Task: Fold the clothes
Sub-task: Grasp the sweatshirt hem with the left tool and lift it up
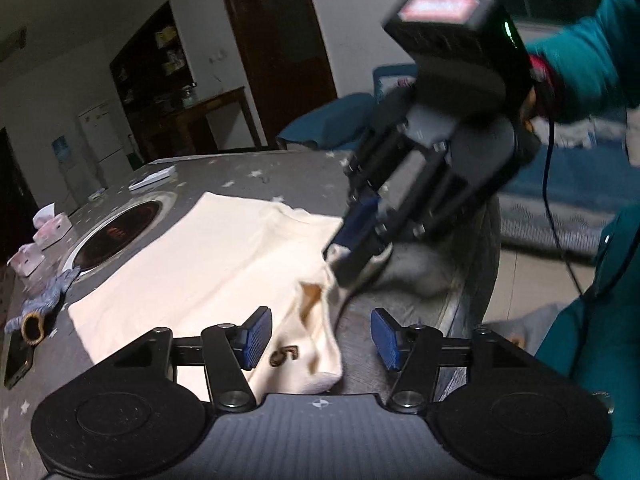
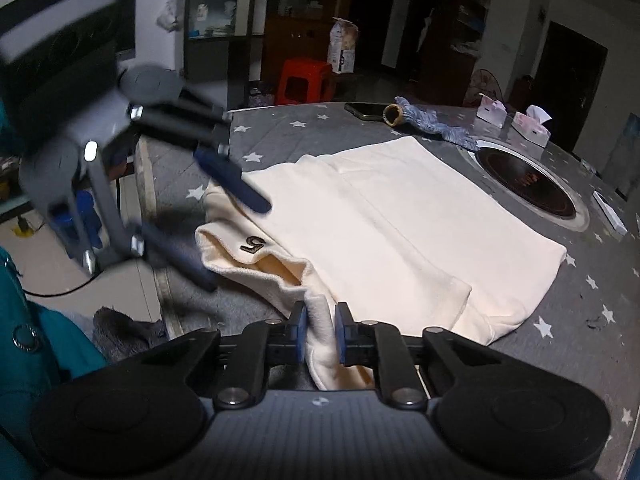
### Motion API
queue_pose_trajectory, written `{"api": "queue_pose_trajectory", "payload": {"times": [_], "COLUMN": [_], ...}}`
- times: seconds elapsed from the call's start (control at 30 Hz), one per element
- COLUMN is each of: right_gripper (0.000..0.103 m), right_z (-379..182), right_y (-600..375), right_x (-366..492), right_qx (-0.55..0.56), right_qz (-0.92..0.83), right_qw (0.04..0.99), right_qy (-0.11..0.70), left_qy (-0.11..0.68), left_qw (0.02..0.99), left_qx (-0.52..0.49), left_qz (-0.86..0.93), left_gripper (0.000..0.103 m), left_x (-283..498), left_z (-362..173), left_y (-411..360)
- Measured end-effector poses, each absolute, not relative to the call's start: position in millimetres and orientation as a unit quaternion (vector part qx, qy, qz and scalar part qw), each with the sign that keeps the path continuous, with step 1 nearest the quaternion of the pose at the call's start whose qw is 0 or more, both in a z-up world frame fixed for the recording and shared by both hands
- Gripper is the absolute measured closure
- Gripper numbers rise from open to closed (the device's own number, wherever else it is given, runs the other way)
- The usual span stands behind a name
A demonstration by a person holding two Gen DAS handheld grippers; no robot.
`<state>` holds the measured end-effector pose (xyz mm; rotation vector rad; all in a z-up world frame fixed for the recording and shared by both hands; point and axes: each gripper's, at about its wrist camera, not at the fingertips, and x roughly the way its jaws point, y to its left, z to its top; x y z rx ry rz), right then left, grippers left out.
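Note:
A cream garment (image 1: pixel 200 264) (image 2: pixel 400 232) lies partly folded on the grey star-patterned table (image 2: pixel 304 132), with a dark "5" mark (image 1: pixel 284 356) (image 2: pixel 254 244) at its near corner. My right gripper (image 2: pixel 321 332) is shut on a bunched edge of the cream fabric. In the left wrist view the right gripper (image 1: pixel 340 258) is blurred and pinches the garment's right corner. My left gripper (image 1: pixel 320 338) is open, its blue pads (image 1: pixel 256 336) either side of the corner with the "5". From the right wrist view the left gripper (image 2: pixel 236 244) is blurred, hovering open over that corner.
A round inset cooktop (image 1: pixel 116 236) (image 2: pixel 524 184) lies beyond the garment. A blue-grey glove (image 1: pixel 44 304) (image 2: pixel 432 120), a phone (image 1: pixel 16 360) (image 2: pixel 368 110) and tissue boxes (image 1: pixel 52 228) (image 2: pixel 532 124) sit along the far side. The table edge (image 2: pixel 146 184) is close; a dark cloth (image 2: pixel 128 332) lies below it.

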<state>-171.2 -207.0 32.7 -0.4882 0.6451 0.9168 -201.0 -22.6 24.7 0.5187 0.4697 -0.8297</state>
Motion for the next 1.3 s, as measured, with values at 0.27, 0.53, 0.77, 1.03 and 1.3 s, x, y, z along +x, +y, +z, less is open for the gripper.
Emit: {"api": "queue_pose_trajectory", "payload": {"times": [0.27, 0.53, 0.77, 1.03, 1.3], "right_gripper": [0.093, 0.042, 0.064, 0.091, 0.092], "right_z": [36, 34, 16, 30, 44], "right_y": [-208, -210, -201, -212, -213], "right_x": [-175, -190, -173, -145, -128], "right_qx": [-0.229, -0.277, -0.285, -0.200, -0.161], "right_qz": [0.430, 0.433, 0.415, 0.417, 0.409], "right_qw": [0.819, 0.819, 0.823, 0.831, 0.839], "right_qy": [0.303, 0.254, 0.265, 0.310, 0.320], "left_qy": [0.238, 0.233, 0.240, 0.231, 0.244], "left_qw": [0.863, 0.876, 0.878, 0.889, 0.885], "left_qx": [0.237, 0.199, 0.188, 0.198, 0.254], "left_qz": [-0.378, -0.372, -0.370, -0.343, -0.306], "left_gripper": [0.092, 0.097, 0.096, 0.051, 0.044], "left_x": [-182, -162, -160, -185, -197], "left_z": [17, 36, 39, 36, 18], "left_y": [-27, -22, -17, 5, 19]}}
